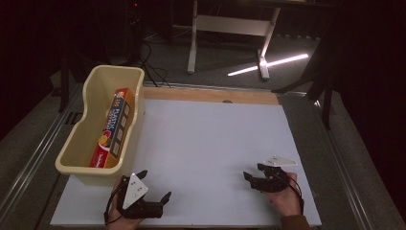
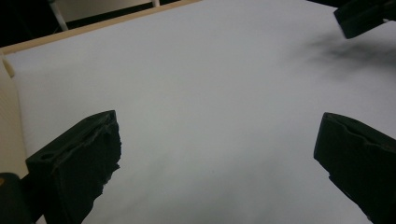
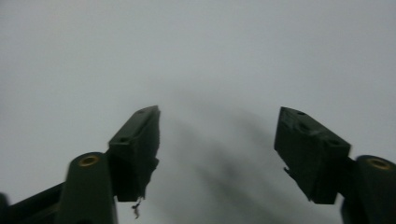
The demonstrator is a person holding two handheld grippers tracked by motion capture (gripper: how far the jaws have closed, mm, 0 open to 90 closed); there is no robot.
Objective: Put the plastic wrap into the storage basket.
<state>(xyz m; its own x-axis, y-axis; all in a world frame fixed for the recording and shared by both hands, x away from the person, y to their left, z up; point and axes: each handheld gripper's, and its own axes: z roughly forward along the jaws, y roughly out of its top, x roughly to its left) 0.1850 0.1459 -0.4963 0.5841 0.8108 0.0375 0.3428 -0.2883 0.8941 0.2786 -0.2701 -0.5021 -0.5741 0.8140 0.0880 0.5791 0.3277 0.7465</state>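
A dim lab or test room: a white-topped desk (image 1: 210, 143) under the grippers, black curtains around, cables and an adjustable table frame (image 1: 230, 28) on the floor beyond.

Matt white board (image 1: 210, 143); glossy cream plastic tub (image 1: 79, 139); printed cardboard box (image 1: 114, 125).

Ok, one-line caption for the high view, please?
Both open grippers, left and right, rest near the white table's front edge; a foil box lies in the cream bin.

Both grippers are held low near the table's front edge — left gripper (image 1: 154, 184) and right gripper (image 1: 253, 172), jaws spread wide.
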